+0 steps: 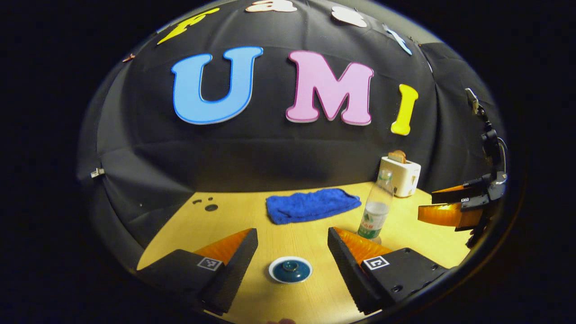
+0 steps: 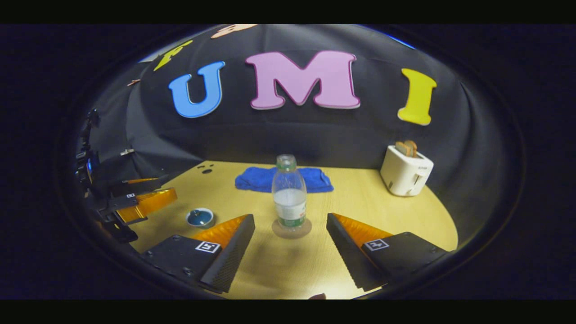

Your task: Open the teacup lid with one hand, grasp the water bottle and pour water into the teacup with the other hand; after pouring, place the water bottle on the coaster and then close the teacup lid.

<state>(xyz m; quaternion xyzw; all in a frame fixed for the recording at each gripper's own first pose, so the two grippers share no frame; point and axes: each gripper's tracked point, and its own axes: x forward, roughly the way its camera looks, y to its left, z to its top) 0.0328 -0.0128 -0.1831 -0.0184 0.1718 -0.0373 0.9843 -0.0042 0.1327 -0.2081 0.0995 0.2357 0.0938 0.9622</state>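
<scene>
A white teacup with a blue lid (image 1: 290,269) sits on the wooden table, straight ahead of my open left gripper (image 1: 292,236) and just beyond its fingertips. The same lidded teacup (image 2: 200,217) appears at the left in the right gripper view. A clear water bottle (image 2: 289,195), uncapped and partly filled, stands upright on a round coaster (image 2: 291,228), centred ahead of my open right gripper (image 2: 290,222), whose fingers stand apart from it. In the left gripper view the bottle (image 1: 376,208) stands behind the right finger (image 1: 355,252), and the right gripper (image 1: 454,204) hovers at the far right.
A folded blue cloth (image 1: 311,204) lies at the back of the table (image 1: 292,306). A white toaster (image 2: 406,171) holding toast stands at the back right near the booth wall. The left gripper (image 2: 135,200) shows at the left edge of the right gripper view.
</scene>
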